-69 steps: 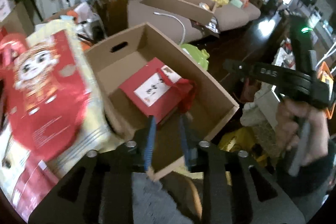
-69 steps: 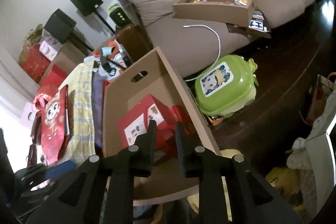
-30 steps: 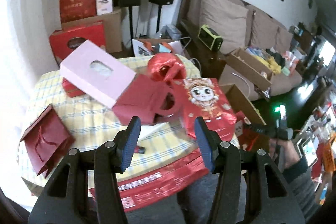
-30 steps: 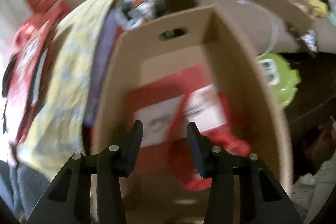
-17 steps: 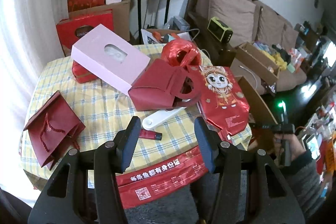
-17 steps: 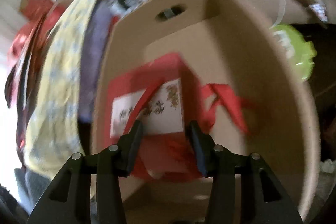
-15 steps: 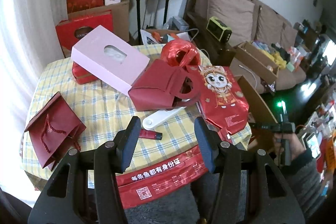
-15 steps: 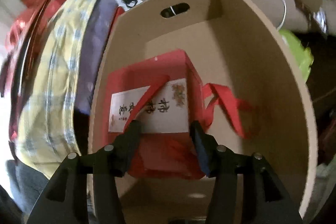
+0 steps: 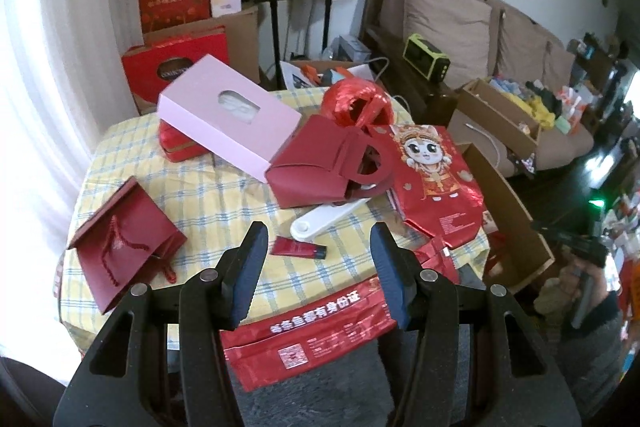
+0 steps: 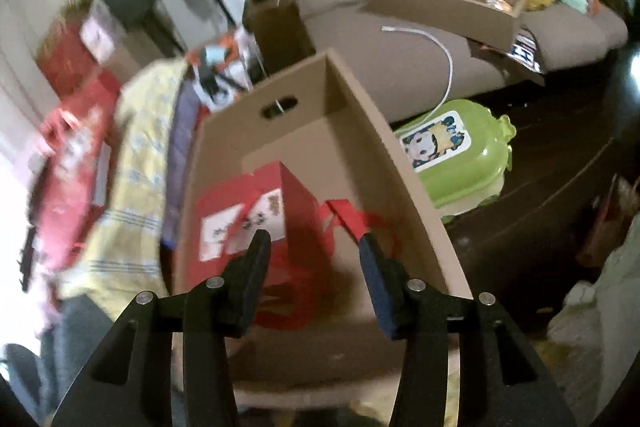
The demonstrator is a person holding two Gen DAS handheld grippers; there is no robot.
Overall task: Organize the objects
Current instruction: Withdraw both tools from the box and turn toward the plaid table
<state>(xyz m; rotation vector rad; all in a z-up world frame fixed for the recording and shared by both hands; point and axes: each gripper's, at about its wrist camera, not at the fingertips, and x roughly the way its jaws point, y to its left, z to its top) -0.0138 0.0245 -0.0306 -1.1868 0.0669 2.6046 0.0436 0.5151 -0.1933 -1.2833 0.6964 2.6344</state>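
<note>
Cardboard box (image 10: 360, 131) holds red gift box (image 10: 256, 215) | right tool (image 10: 314, 245) above it, jaws apart after closing slightly, empty | left tool (image 9: 316, 243) apart, empty, over table (image 9: 208, 203)

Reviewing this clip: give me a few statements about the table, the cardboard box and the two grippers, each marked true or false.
1. The left gripper holds nothing. True.
2. The pink box lies in the cardboard box. False: it is on the table.
3. A red gift bag lies in the cardboard box. True.
4. The right gripper grips the gift bag. False: its jaws are apart, holding nothing.
5. The small red tube stands upright. False: it lies flat.
</note>
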